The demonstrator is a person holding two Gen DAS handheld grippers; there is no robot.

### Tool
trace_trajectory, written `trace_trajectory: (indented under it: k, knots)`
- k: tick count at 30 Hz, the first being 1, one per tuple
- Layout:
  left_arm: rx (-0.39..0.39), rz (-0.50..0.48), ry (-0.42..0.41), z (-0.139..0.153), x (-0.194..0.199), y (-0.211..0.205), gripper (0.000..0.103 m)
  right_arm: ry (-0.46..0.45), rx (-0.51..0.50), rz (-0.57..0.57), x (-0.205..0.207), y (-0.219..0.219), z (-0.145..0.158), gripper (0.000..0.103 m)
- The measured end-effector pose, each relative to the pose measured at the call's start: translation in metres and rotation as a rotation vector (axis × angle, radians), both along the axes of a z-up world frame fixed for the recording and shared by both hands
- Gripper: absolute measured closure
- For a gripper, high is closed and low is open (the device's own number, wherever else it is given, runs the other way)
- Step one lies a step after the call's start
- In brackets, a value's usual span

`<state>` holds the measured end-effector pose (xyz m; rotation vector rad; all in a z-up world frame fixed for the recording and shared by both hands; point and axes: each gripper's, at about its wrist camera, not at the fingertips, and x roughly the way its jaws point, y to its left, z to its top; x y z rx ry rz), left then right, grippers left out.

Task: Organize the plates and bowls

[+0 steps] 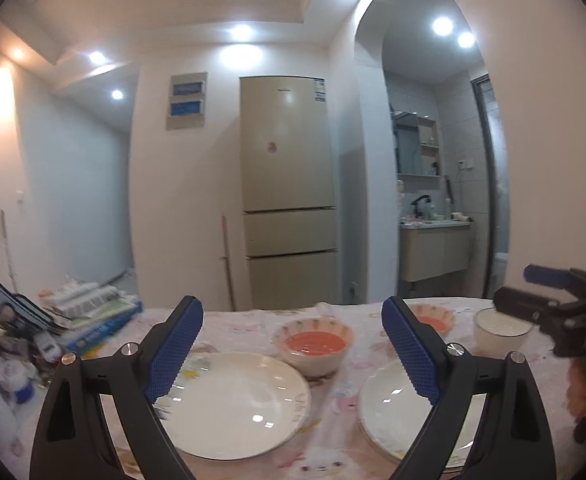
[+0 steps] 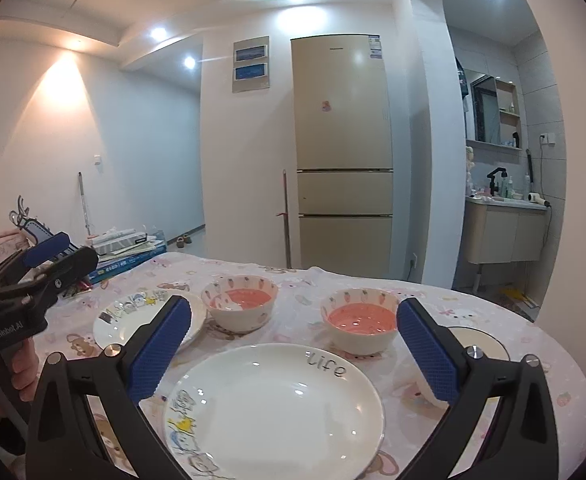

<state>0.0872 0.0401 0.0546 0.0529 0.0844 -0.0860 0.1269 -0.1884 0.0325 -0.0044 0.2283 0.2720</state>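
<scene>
Setting: a table (image 2: 277, 280) under a pink cartoon-print cloth, a beige three-door refrigerator (image 2: 343, 152) against the far wall, a washroom vanity (image 2: 505, 232) through the arch at far right.

Left gripper (image 1: 293, 344): jaws spread wide with nothing between the blue pads, hovering over the near edge of the table; from the right wrist view it shows at far left (image 2: 49, 258), gripped by a hand (image 2: 23, 364).

Right gripper (image 2: 293, 344): jaws likewise wide and empty, the "Life" plate (image 2: 277, 408) lying on the cloth below the gap, untouched.

Plates: the "Life" plate sits nearest on the right; the second white plate (image 2: 133, 316) (cartoon figures along its rim) lies to its left and a little farther back. The left wrist view shows that second plate (image 1: 237, 404) centre-near, and the "Life" plate (image 1: 393, 408) partly behind its right finger.

Bowls: two carrot-patterned bowls with pink-red insides stand beyond the plates, the left bowl (image 2: 240, 306) just beside the cartoon plate, the right bowl (image 2: 360, 320) just beyond the "Life" plate.

Only in the left wrist view: a white cup-like vessel (image 1: 499, 334) at far right, near the other gripper's tip; the right bowl is mostly hidden here.

Only in the right wrist view: a round pale mat (image 2: 479, 340) behind the right finger, and the lettering on the near plate.

Clutter: a stack of books and boxes (image 2: 129, 254) at the table's far left.
</scene>
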Motion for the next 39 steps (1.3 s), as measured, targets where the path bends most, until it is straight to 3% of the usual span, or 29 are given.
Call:
trace_trajectory:
  k: [2,5,9,16,19,21,26,28,30,32,34,39]
  knots:
    - [-0.007,0.051,-0.031,0.008,-0.006,0.012,0.01,-0.001,0.011,0.016,0.0,0.008,0.009,0.0]
    - [-0.051,0.052,-0.087,0.027,-0.012,0.034,0.01,-0.031,0.013,0.025,-0.001,0.023,0.024,0.0]
    - [-0.044,0.071,-0.16,0.044,-0.012,0.05,0.01,-0.085,0.058,0.053,-0.006,0.046,0.045,0.0]
    - [-0.095,0.063,-0.187,0.035,0.017,0.08,0.01,-0.255,0.164,0.014,-0.002,0.083,0.068,0.0]
    - [-0.115,0.086,-0.185,0.026,0.036,0.094,0.01,-0.185,0.101,0.079,0.02,0.107,0.068,0.0]
    - [-0.133,0.117,-0.201,0.019,0.046,0.103,0.01,-0.164,0.07,0.032,0.03,0.119,0.061,0.0]
    - [-0.18,0.113,-0.162,0.0,0.066,0.122,0.01,-0.089,0.041,-0.029,0.049,0.138,0.045,0.0]
    - [-0.201,0.137,-0.104,-0.012,0.075,0.127,0.01,-0.06,0.024,-0.023,0.053,0.141,0.039,0.0]
    - [-0.284,0.203,-0.04,-0.022,0.086,0.136,0.01,-0.056,-0.004,-0.027,0.056,0.144,0.033,0.0]
    - [-0.351,0.165,0.033,-0.032,0.099,0.144,0.01,-0.046,-0.018,-0.04,0.059,0.147,0.029,0.0]
    - [-0.35,0.153,0.099,-0.039,0.112,0.145,0.01,-0.019,-0.017,-0.031,0.064,0.148,0.027,0.0]
    - [-0.295,0.155,0.121,-0.045,0.118,0.137,0.01,0.053,-0.02,-0.03,0.08,0.154,0.031,0.008]
